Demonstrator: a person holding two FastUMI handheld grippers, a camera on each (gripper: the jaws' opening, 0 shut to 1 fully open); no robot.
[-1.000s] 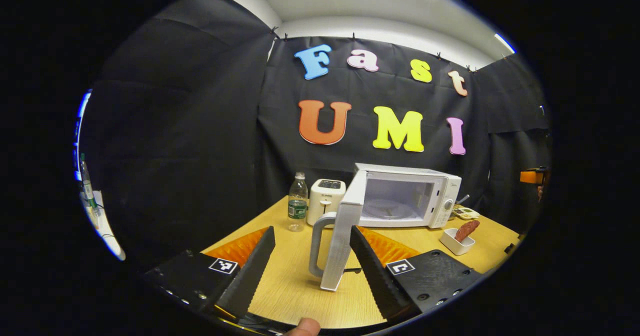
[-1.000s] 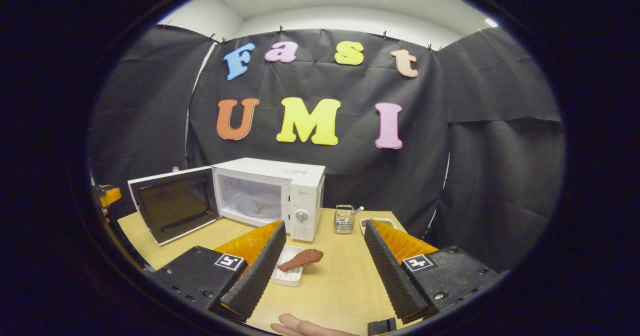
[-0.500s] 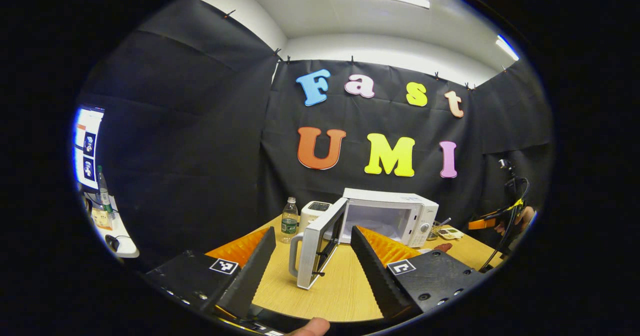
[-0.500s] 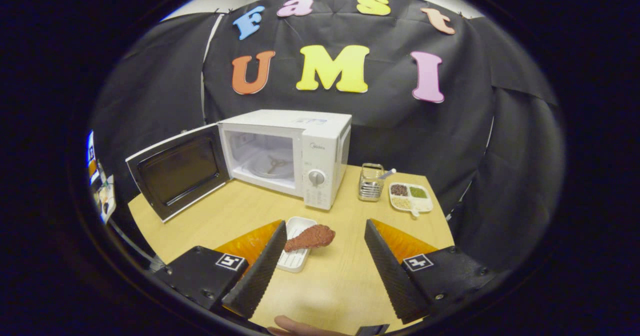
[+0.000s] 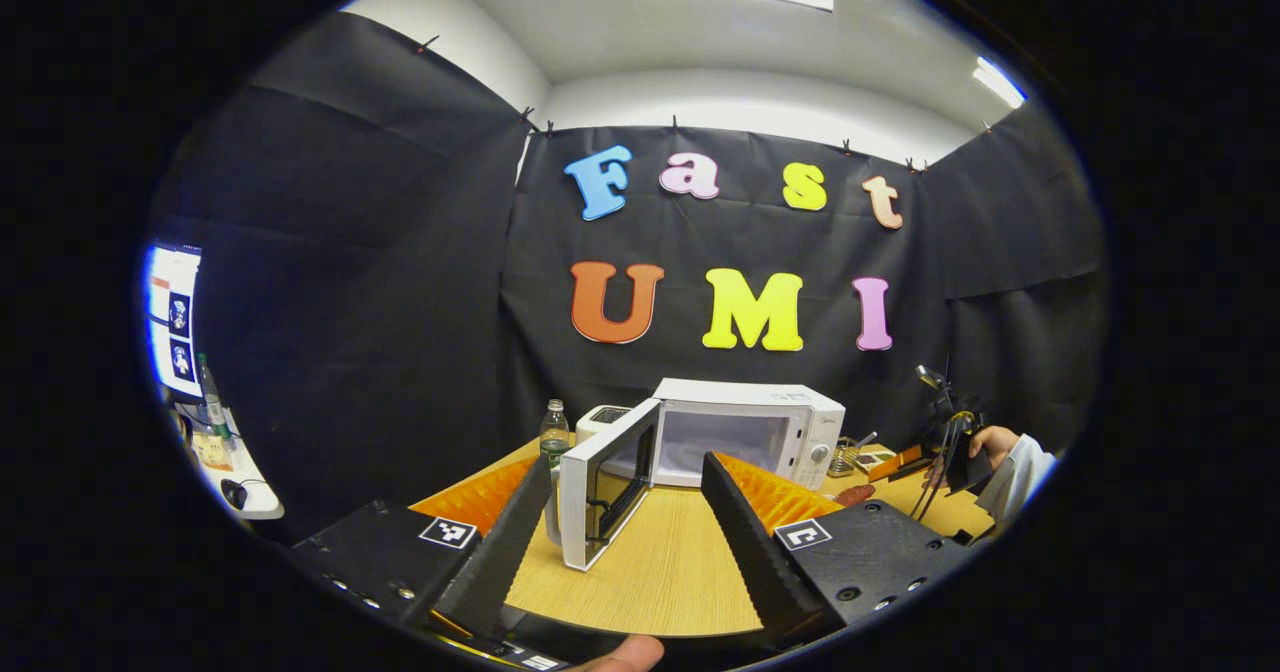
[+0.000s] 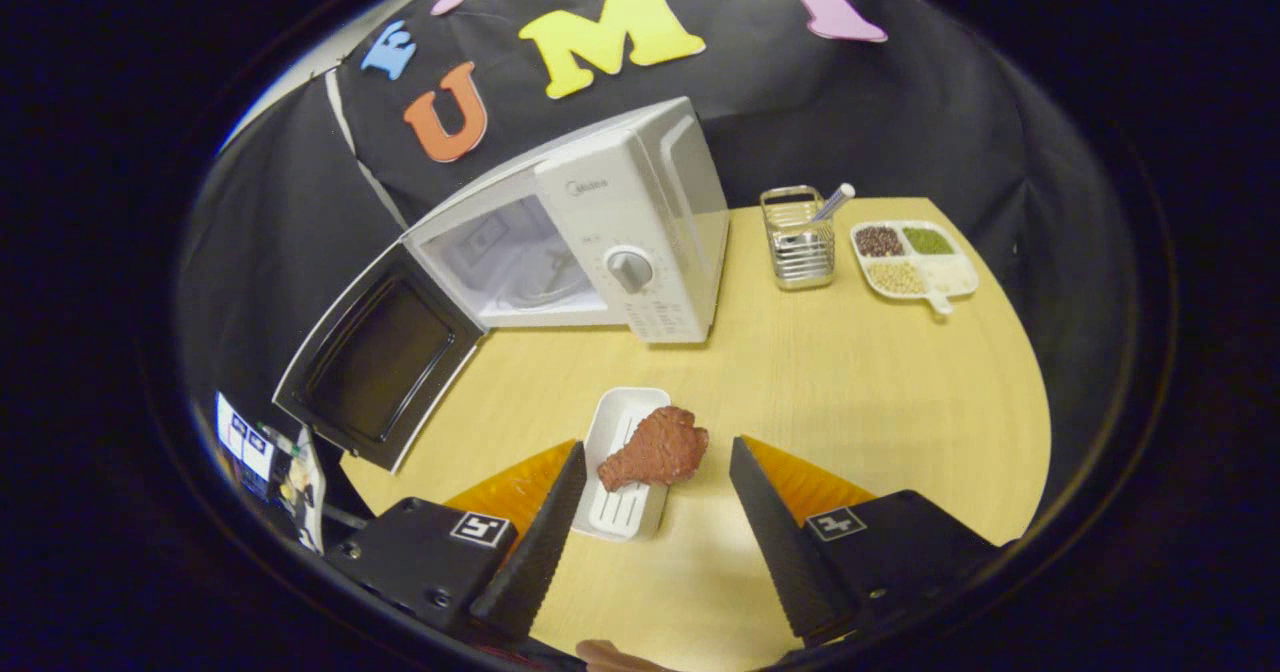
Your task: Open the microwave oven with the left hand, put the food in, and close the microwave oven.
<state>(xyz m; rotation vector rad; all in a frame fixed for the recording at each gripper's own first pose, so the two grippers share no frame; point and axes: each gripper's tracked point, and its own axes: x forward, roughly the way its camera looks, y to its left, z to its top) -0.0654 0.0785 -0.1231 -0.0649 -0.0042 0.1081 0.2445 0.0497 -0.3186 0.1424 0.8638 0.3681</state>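
The white microwave (image 6: pixel 620 242) stands at the back of the wooden table with its door (image 6: pixel 385 362) swung wide to the left and its cavity bare. A brown drumstick (image 6: pixel 655 447) lies across a small white dish (image 6: pixel 612 512) in front of it. My right gripper (image 6: pixel 658 446) is open and tilted down over the drumstick, one finger on either side, not touching it. My left gripper (image 5: pixel 625 462) is open and holds nothing. It hangs back from the microwave (image 5: pixel 745 432), with the door (image 5: pixel 600 487) edge-on beyond its fingertips.
A wire utensil holder (image 6: pixel 798 247) and a divided plate of grains (image 6: pixel 915 260) sit right of the microwave. A water bottle (image 5: pixel 553 435) and a toaster (image 5: pixel 600 417) stand to its left. A person's sleeve (image 5: pixel 1010 462) shows at the table's right edge (image 5: pixel 940 517).
My left gripper has drawn back from the door, which now stands wider open. My right gripper has moved forward and tipped down over the drumstick.
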